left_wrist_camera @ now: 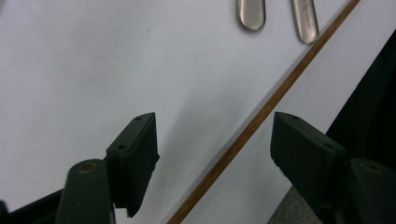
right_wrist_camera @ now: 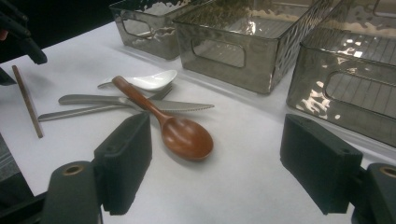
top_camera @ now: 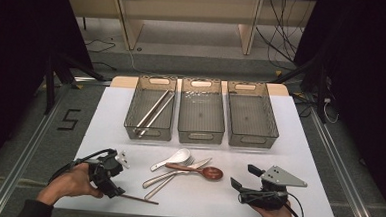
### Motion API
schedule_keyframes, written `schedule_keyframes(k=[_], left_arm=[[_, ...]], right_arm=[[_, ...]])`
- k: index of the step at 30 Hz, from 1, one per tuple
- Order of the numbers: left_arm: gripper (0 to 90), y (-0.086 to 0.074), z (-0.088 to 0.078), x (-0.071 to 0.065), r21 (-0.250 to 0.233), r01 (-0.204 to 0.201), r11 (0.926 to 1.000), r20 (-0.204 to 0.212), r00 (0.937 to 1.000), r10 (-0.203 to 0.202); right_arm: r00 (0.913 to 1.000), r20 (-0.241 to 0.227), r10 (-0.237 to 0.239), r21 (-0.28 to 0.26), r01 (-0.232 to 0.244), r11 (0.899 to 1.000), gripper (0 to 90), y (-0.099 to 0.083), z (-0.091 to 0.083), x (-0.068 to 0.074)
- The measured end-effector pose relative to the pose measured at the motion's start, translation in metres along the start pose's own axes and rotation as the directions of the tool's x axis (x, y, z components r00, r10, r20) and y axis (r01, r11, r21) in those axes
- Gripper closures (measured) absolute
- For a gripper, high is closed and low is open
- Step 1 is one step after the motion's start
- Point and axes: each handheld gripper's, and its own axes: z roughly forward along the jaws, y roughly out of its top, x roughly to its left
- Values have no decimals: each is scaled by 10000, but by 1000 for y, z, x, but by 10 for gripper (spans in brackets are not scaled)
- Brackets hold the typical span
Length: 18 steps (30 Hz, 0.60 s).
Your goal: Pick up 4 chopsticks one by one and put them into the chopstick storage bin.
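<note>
A thin brown chopstick [top_camera: 141, 199] lies near the table's front edge. In the left gripper view the chopstick [left_wrist_camera: 261, 116] runs diagonally between my left gripper's [left_wrist_camera: 212, 126] jaws, and neither pad touches it. That left gripper [top_camera: 121, 177] points down at the chopstick's left end, open. My right gripper [top_camera: 242, 175] rests low at the front right, open and empty, facing a brown wooden spoon [right_wrist_camera: 184, 135]. Beside that spoon lie a white spoon [right_wrist_camera: 149, 80], a serrated knife [right_wrist_camera: 182, 106] and a fork [top_camera: 157, 179], loosely piled mid-table.
Three clear grey bins stand in a row at the back: the left bin [top_camera: 131, 110] holds a pair of metal chopsticks [top_camera: 153, 110], while the middle bin [top_camera: 200, 135] and right bin [top_camera: 252, 138] look empty. The white table [top_camera: 288, 158] ends just behind both hands.
</note>
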Motion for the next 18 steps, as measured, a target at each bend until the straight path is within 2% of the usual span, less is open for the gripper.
schedule_keyframes(k=[3,4,7,11,14,17,18], left_arm=[[351,-2,4,-2,196,-263,9995,120,9996,261],[362,-2,5,-4,119,-173,9998,133,9998,172],[406,-4,8,-7,283,-506,9983,153,9986,502],[472,-5,10,-9,654,-1177,9909,200,9930,1167],[524,-5,12,-11,645,-1300,9894,295,9913,1283],[567,-5,12,-12,695,-1596,9847,368,9869,1573],[583,-4,13,-12,638,-1558,9857,362,9874,1537]], right_arm=[[10000,10,29,-18,-29,10000,259,0,0,0],[10000,17,32,-23,-32,10000,259,0,0,-1],[10000,5,20,-3,-20,10000,259,0,0,0],[10000,1,13,4,-13,10000,259,0,0,0],[10000,8,40,-5,-40,10000,259,0,0,0],[10000,5,-1,9,1,10000,259,0,0,0],[10000,4,0,15,0,10000,259,0,0,0]])
